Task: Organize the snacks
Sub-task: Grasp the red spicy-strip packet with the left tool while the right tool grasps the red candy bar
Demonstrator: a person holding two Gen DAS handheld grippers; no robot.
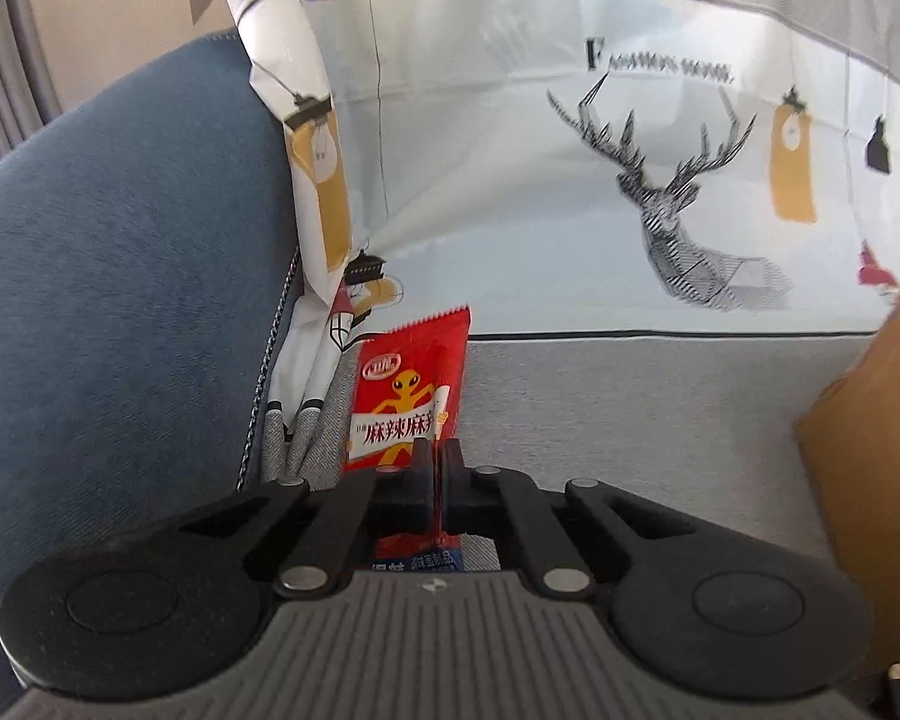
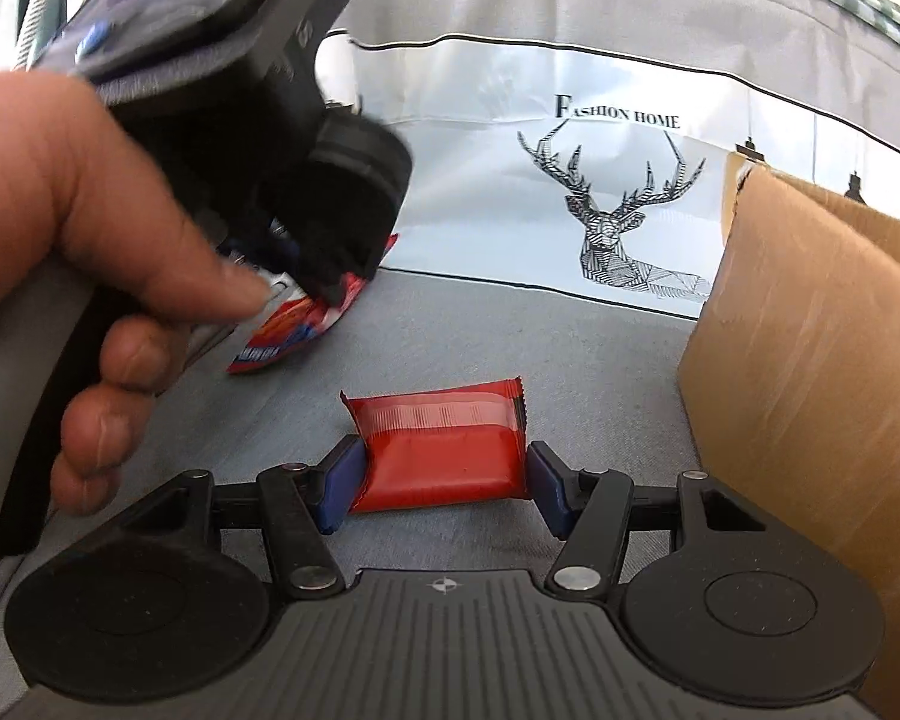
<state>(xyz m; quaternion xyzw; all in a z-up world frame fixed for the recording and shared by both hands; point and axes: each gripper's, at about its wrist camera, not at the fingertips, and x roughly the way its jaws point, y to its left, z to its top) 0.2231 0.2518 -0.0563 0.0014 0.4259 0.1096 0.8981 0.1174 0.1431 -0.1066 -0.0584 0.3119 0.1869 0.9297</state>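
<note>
In the left wrist view my left gripper is shut on a red spicy-snack packet with an orange figure and Chinese print, held edge-on over the grey cloth. In the right wrist view that same left gripper, with the hand holding it, is at the upper left, and the packet hangs from it. My right gripper has its blue pads touching both ends of a plain red snack bar that lies on the grey cloth.
A brown cardboard box stands at the right and shows in the left wrist view too. A white cloth with a deer print lies behind. A blue cushion is at the left.
</note>
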